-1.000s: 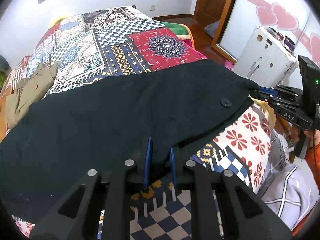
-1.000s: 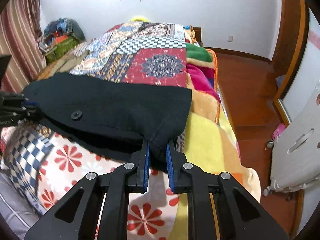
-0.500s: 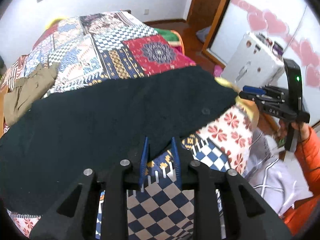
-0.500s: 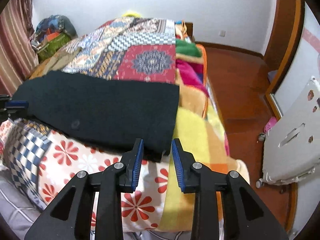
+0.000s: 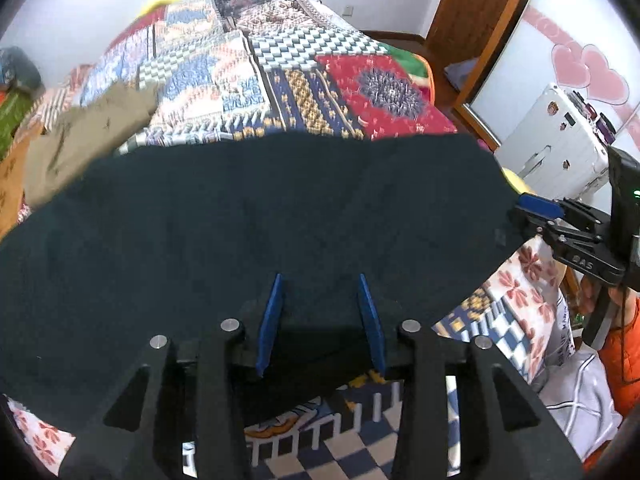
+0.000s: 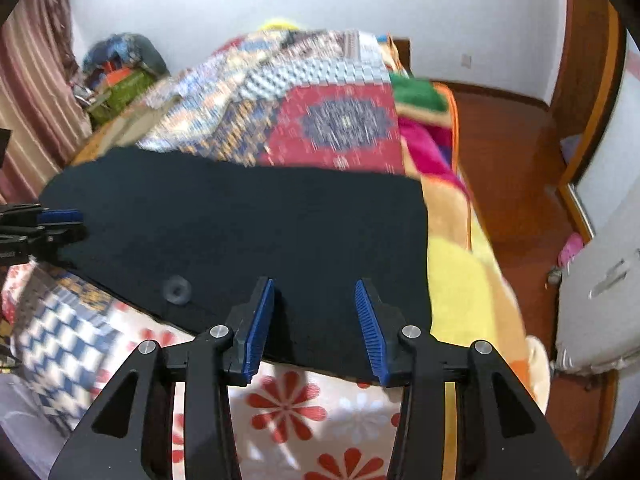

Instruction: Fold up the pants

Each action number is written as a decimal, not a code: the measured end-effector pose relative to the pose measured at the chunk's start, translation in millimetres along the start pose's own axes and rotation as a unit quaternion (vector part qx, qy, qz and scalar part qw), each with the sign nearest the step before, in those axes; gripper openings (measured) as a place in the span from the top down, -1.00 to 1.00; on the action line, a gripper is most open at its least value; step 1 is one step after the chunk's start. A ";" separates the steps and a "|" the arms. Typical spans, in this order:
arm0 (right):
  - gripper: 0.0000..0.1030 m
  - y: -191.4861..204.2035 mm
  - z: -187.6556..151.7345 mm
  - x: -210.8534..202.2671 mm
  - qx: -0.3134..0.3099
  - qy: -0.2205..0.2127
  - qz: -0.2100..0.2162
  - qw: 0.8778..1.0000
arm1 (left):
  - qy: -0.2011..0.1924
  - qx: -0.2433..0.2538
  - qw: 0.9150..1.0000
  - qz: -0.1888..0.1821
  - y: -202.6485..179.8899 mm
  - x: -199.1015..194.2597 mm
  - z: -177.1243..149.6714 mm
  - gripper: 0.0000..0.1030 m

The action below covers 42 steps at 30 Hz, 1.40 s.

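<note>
Left gripper: the left gripper (image 5: 320, 312) points steeply down over the near edge of the pants (image 5: 248, 216); its jaws have just been opening and stand apart, with dark cloth lying between the blue pads (image 5: 270, 320) but not pinched.
Right gripper: the right gripper (image 6: 314, 322) also tilts down at the near hem, close to the pants' right corner; its jaws have just been opening too, the pads clear of the cloth on both sides.
Each seen from the other: the right gripper (image 5: 538, 208) shows at the right edge of the left view, just beside the waist corner, with an orange sleeve (image 5: 618, 344) below it; the left gripper (image 6: 60, 218) shows at the left edge of the right view, at the pants' other end.
Pants: one dark pair, spread flat across the foot of the bed (image 6: 340, 120), a single button (image 6: 175, 289) near the front edge.
Edges: the near hem hangs slightly over the flowered bedding (image 6: 288, 400); the right side ends short of the yellow blanket (image 6: 460, 280) at the bed's edge.
Open room: patchwork cover lies bare beyond the pants; wooden floor (image 6: 508, 148) runs along the right side.
Farther off: one tan garment (image 5: 80, 136) at the left of the bed, one white suitcase (image 5: 556, 136) by the wall.
Count: two grippers, one pair of pants, one button.
</note>
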State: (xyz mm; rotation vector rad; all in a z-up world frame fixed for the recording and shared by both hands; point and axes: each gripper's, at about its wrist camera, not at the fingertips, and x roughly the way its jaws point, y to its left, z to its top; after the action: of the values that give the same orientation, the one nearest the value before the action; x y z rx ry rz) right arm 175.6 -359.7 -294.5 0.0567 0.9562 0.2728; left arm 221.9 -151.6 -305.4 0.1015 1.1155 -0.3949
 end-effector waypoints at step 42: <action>-0.36 -27.4 -31.9 -6.5 0.181 0.017 0.112 0.977 | -0.004 0.056 0.998 -0.020 -65.5 25.7 18.1 -0.08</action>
State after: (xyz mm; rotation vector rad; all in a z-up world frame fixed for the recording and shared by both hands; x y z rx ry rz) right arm 151.7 -390.0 -312.3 0.4969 1.0248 0.3045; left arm 223.6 -223.9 -312.6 0.1764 1.0886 -0.4941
